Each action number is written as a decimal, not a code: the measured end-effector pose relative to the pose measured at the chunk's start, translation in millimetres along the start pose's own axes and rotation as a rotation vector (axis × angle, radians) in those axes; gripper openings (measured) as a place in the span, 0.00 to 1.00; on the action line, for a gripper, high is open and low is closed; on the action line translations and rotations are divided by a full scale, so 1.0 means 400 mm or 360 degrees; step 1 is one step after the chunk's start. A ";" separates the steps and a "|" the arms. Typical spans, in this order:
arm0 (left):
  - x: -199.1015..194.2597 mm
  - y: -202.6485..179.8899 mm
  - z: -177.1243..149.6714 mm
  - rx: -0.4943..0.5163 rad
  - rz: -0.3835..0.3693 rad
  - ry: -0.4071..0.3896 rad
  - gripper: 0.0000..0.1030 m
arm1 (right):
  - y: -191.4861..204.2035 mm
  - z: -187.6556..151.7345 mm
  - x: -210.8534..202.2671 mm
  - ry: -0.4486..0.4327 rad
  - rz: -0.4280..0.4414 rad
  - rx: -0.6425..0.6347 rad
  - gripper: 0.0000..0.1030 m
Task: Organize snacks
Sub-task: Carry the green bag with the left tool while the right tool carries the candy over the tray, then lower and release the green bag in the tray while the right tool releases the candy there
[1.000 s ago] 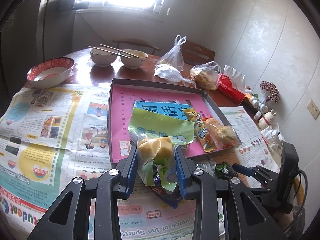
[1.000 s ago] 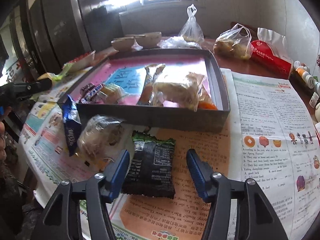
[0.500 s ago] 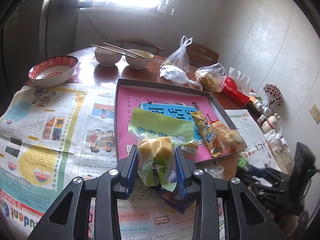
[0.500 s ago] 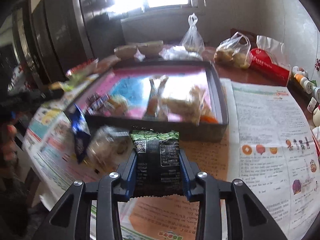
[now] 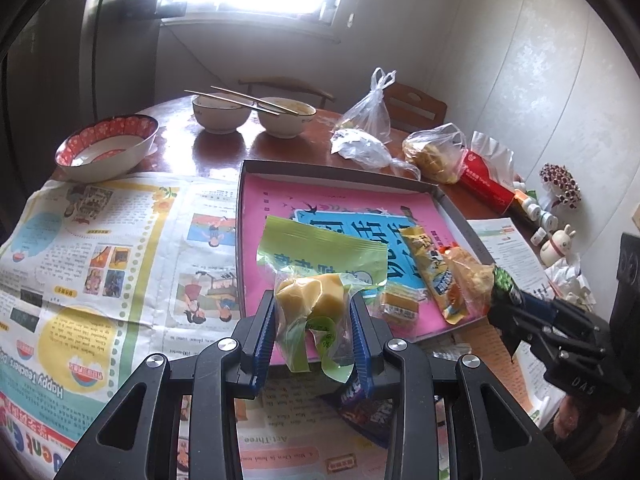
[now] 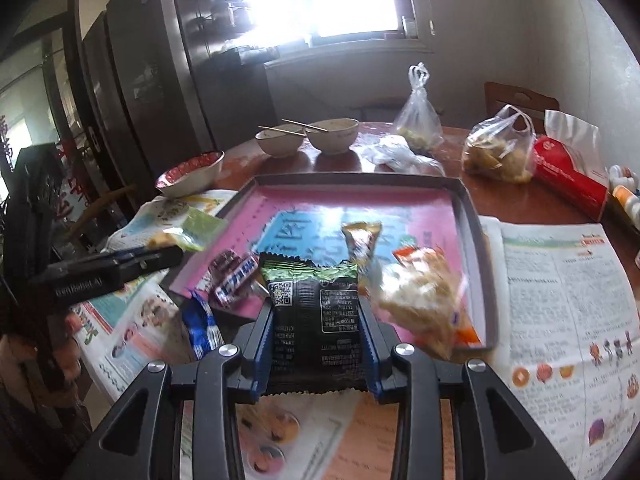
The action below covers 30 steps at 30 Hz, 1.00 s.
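The left hand-held gripper (image 5: 313, 330) is nearly closed, its blue pads pinching a green-and-clear packet of yellow cake (image 5: 316, 292) from both sides. The packet sits just over the near edge of the grey tray (image 5: 452, 204), whose floor carries a pink and blue sheet.

The right hand-held gripper (image 6: 318, 344) is clamped on a black snack packet with a green top (image 6: 314, 316), pads pressed against its 2 side edges, the packet upright and clear of the newspaper (image 6: 560, 300) on the tabletop.

Inside the tray, at 1 o'clock from the black packet, lies a yellow-orange wrapped stick (image 6: 360, 240); at 3 o'clock a clear bag of pale snacks (image 6: 420, 300), blurred; at 10 o'clock a small wrapped bar (image 6: 234, 276).

A blue wrapper (image 6: 202, 326) lies on the newspaper just outside the tray's near corner.

At 12 o'clock, beyond the tray, stand 2 bowls with chopsticks (image 6: 308, 136) laid across them.
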<state>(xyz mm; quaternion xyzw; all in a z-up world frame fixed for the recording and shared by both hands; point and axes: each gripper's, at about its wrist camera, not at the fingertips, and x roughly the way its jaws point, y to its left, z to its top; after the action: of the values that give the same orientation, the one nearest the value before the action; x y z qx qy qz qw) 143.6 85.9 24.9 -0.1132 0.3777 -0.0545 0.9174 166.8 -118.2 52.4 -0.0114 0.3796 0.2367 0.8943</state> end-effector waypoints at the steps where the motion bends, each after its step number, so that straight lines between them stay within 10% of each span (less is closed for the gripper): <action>1: 0.004 0.002 0.002 -0.0003 -0.0006 0.0005 0.35 | 0.001 0.006 0.006 0.0000 0.0007 0.0002 0.37; 30: 0.098 -0.018 0.001 0.0057 0.0040 0.0075 0.35 | 0.008 0.034 0.144 0.0102 0.0003 -0.0002 0.37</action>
<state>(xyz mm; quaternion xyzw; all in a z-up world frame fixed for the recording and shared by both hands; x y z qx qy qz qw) 171.5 71.7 0.2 -0.0906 0.3996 -0.0524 0.9107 209.3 -88.7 23.2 -0.0192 0.4080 0.2375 0.8814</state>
